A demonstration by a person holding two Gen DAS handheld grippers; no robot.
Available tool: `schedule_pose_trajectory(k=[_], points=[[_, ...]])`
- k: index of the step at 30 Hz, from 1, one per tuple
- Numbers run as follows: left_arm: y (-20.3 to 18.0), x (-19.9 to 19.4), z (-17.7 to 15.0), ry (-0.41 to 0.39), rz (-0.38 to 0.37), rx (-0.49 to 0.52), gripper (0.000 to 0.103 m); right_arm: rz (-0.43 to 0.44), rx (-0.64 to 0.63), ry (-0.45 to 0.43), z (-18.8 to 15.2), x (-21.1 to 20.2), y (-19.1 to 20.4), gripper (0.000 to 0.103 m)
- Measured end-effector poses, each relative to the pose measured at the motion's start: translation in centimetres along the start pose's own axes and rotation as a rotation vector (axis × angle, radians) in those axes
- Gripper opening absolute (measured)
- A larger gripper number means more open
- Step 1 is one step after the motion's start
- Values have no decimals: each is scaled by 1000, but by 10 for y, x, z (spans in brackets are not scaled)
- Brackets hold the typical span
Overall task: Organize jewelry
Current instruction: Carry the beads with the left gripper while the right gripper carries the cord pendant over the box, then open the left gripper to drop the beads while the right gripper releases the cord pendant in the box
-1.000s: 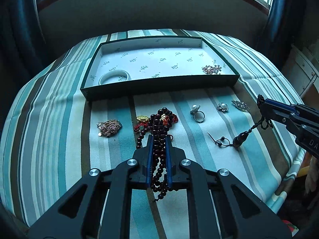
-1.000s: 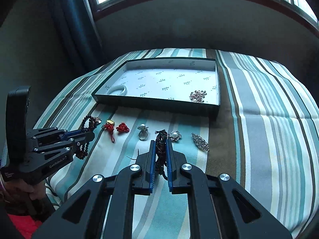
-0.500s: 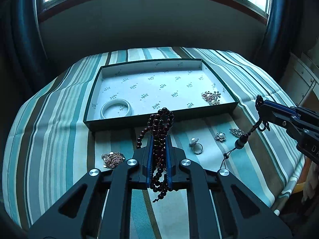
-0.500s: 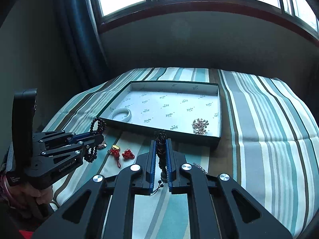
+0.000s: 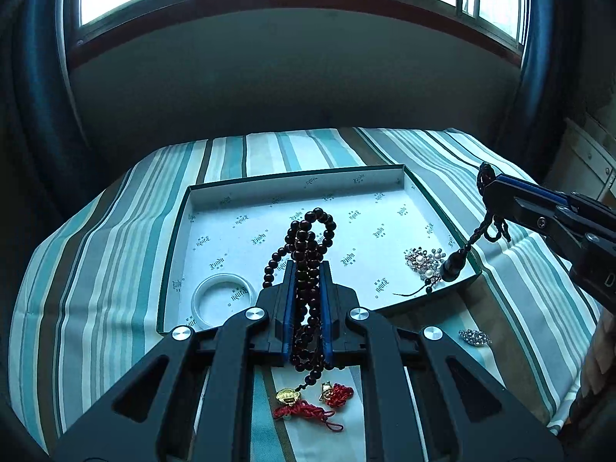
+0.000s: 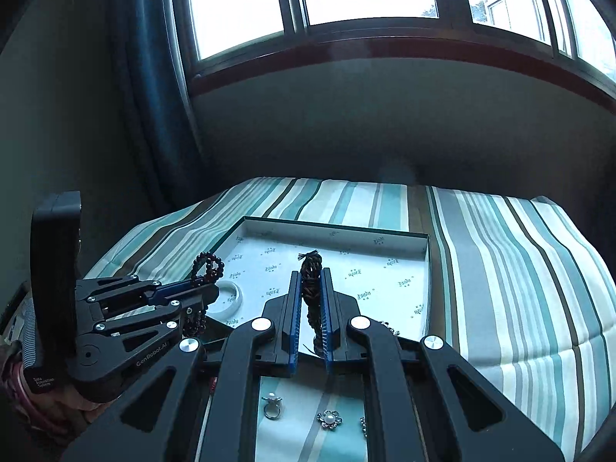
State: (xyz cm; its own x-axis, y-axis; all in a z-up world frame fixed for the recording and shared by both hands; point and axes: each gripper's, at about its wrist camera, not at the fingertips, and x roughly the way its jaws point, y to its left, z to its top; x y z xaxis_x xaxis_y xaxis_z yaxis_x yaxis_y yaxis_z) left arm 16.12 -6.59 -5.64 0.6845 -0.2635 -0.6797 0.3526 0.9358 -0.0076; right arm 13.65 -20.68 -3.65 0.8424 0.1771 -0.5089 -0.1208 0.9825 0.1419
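Note:
My left gripper is shut on a dark red bead strand that loops above the fingertips and hangs below them, over the near edge of the open box. My right gripper is shut on a dark braided cord; in the left wrist view its dark pendant dangles from the right gripper over the box's right side. Inside the box lie a white bangle and a pearl brooch. The left gripper shows in the right wrist view at the box's left.
On the striped cloth in front of the box lie red knotted charms with gold pieces and a silver brooch. A pearl ring and a flower brooch lie under the right gripper. A window and dark curtains stand behind.
Both grippers have risen and moved toward the box, lifting the bead strand and the cord with its pendant off the cloth. The pendant now hangs over the box's right side.

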Motion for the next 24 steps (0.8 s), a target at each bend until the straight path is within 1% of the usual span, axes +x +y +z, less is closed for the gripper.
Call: schedule_pose_trajectory(k=[5, 15, 24], points=[[2, 27, 9, 9, 9, -12, 11, 4, 31, 48, -4, 29, -9, 9], [7, 81, -1, 90, 25, -31, 11, 7, 74, 156, -24, 77, -21, 9], [9, 112, -8, 148, 21, -36, 11, 9, 85, 227, -34, 113, -24, 9]])
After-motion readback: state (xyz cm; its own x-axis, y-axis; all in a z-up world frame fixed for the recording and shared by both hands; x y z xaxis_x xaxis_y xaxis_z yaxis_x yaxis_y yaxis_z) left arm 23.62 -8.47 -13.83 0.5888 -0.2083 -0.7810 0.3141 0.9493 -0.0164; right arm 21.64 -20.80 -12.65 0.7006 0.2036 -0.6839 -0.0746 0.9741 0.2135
